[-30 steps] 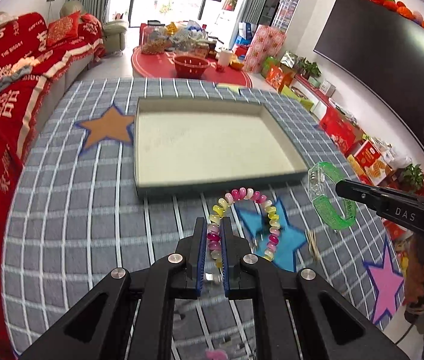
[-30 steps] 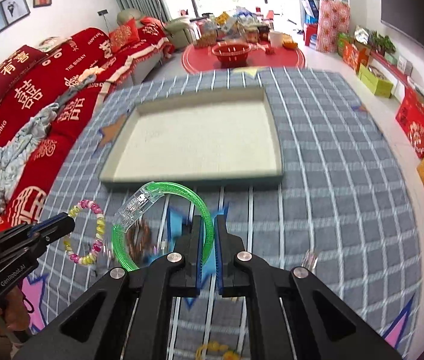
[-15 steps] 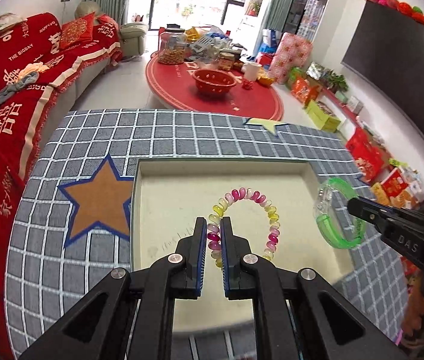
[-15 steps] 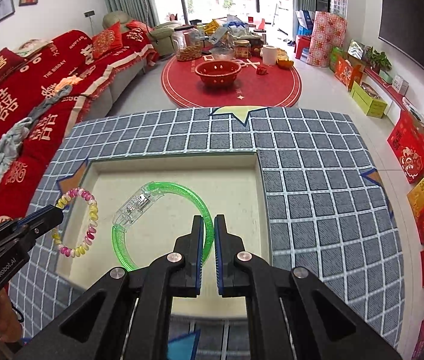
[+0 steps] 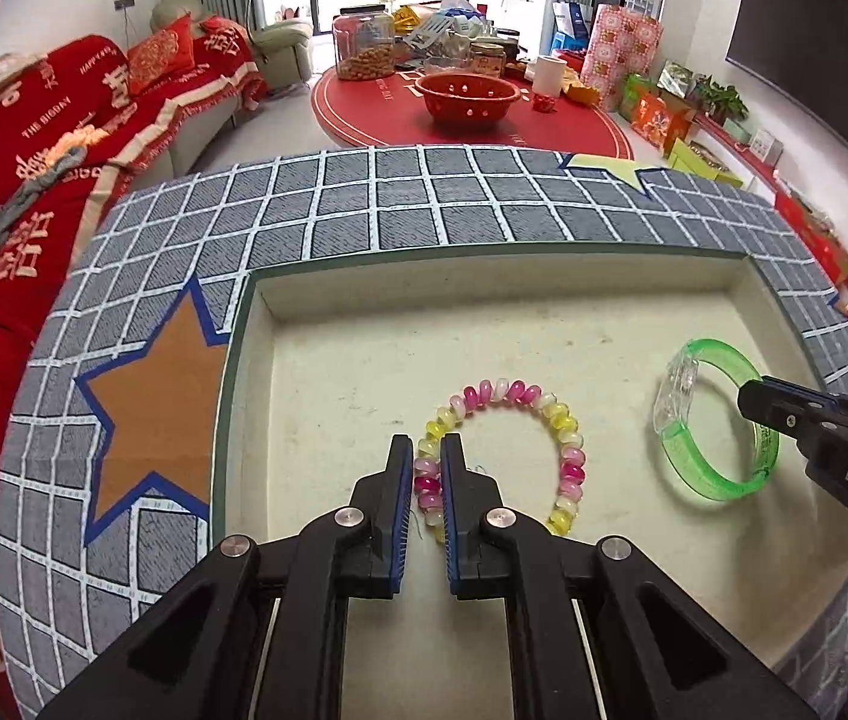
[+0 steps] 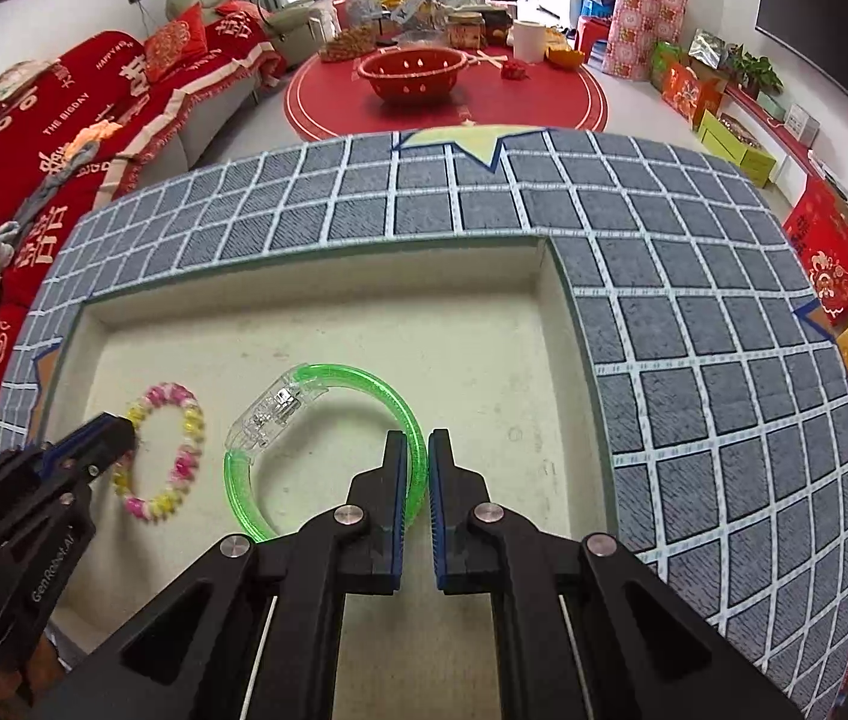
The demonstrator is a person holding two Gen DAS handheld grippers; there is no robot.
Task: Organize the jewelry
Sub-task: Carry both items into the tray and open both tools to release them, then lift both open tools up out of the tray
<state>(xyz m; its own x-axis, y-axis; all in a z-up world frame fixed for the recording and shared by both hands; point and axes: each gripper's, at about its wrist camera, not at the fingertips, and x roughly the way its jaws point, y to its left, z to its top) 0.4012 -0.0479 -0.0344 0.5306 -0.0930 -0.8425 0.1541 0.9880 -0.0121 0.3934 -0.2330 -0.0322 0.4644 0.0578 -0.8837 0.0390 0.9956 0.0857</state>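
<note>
A shallow cream tray lies on the grey checked tablecloth. My left gripper is shut on a pink and yellow bead bracelet, which hangs low over the tray floor, left of middle. My right gripper is shut on a clear green plastic bangle with a transparent clasp block, held over the tray's right half. In the left wrist view the right gripper and the bangle show at the right. In the right wrist view the left gripper and the bead bracelet show at the left.
The tablecloth carries star patches, an orange one left of the tray. Beyond the table stand a red round table with a red colander and jars, a red-covered sofa at the left, and gift boxes at the right.
Both grippers carried their bracelets forward and down from in front of the tray to low over its floor. Grips stayed shut throughout.
</note>
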